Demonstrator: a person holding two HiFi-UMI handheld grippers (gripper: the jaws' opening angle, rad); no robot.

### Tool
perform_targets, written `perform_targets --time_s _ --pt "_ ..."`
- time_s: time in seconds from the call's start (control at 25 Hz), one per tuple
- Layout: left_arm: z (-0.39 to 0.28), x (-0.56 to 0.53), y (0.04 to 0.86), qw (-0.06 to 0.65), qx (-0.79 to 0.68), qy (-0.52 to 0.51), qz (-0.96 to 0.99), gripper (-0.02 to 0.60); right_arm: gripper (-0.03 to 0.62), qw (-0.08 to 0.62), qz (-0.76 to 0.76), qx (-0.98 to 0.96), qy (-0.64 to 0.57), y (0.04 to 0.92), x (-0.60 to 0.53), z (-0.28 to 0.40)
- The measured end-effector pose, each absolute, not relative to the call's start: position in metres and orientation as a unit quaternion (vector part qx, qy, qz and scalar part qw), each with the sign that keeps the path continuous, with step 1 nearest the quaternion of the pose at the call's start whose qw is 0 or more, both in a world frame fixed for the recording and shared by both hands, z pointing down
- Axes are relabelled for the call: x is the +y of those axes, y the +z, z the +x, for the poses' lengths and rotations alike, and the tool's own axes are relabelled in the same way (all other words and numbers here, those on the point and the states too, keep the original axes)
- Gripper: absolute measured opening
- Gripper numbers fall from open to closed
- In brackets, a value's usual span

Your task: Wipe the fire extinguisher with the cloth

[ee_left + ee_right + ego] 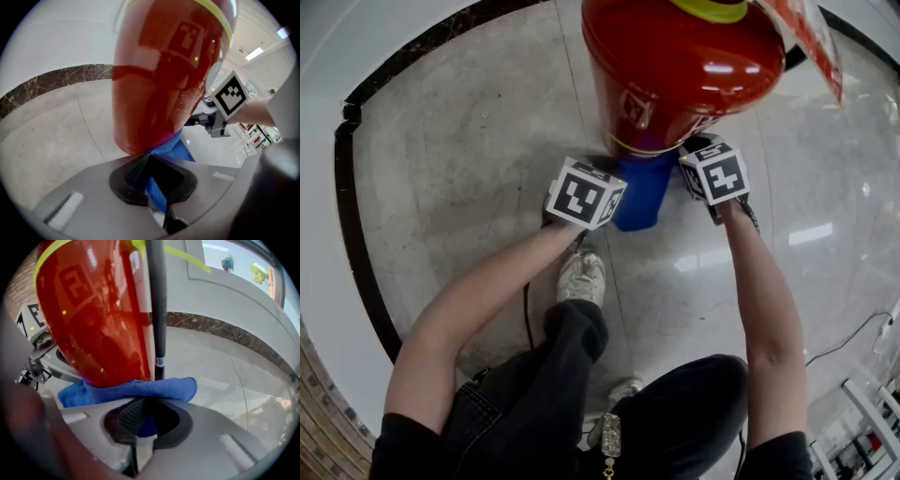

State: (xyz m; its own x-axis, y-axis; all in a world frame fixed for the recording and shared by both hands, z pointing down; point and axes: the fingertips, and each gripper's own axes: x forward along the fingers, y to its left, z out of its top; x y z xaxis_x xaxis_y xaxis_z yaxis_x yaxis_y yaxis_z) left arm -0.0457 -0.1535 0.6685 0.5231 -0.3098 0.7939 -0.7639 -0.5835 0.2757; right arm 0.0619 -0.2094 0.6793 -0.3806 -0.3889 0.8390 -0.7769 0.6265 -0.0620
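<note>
gripping what, that left gripper [149, 180]?

its jaws are clamped together on one end of the blue microfibre cloth [180, 145], with fabric pinched between the black ribbed pads.

and the right gripper [143, 420]?

the same: closed tight on the other end of that cloth, blue fabric bunched between its pads.

where does the cloth sit?

stretched between the two grippers and pressed against the bottom of the glossy red metal fire extinguisher [675, 66], on the person's side. in the head view it shows just below the red body, between the two marker cubes.

anything else close by?

a thin black hose [157, 305] runs down the extinguisher's side to the cloth's upper edge. underneath is a pale polished stone floor [469, 141], and a white sneaker [581, 277] stands near the left gripper.
</note>
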Motion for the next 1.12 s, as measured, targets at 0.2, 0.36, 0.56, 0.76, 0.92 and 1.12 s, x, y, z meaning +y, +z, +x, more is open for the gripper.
perform_targets --time_s 0.2,0.36,0.56,0.76,0.92,1.12 --pt "-0.075 -0.17 0.676 0.299 -0.358 0.38 0.799 0.012 0.023 0.433 0.331 -0.807 0.229 0.683 -0.177 0.046" --pt "-0.089 -0.191 0.675 0.281 -0.377 0.385 0.794 0.012 0.023 0.423 0.318 -0.813 0.241 0.681 -0.16 0.029" --pt "-0.097 -0.221 0.669 0.229 -0.385 0.404 0.798 0.012 0.025 0.396 0.32 -0.818 0.268 0.678 -0.151 0.01" --pt "-0.1 -0.245 0.652 0.222 -0.394 0.365 0.814 0.012 0.023 0.368 0.303 -0.835 0.274 0.664 -0.142 -0.015" --pt "-0.095 -0.249 0.63 0.229 -0.403 0.321 0.826 0.012 0.025 0.357 0.291 -0.852 0.25 0.639 -0.139 -0.022" --pt "-0.097 -0.254 0.598 0.208 -0.427 0.297 0.828 0.012 0.024 0.334 0.297 -0.867 0.22 0.595 -0.14 -0.027"
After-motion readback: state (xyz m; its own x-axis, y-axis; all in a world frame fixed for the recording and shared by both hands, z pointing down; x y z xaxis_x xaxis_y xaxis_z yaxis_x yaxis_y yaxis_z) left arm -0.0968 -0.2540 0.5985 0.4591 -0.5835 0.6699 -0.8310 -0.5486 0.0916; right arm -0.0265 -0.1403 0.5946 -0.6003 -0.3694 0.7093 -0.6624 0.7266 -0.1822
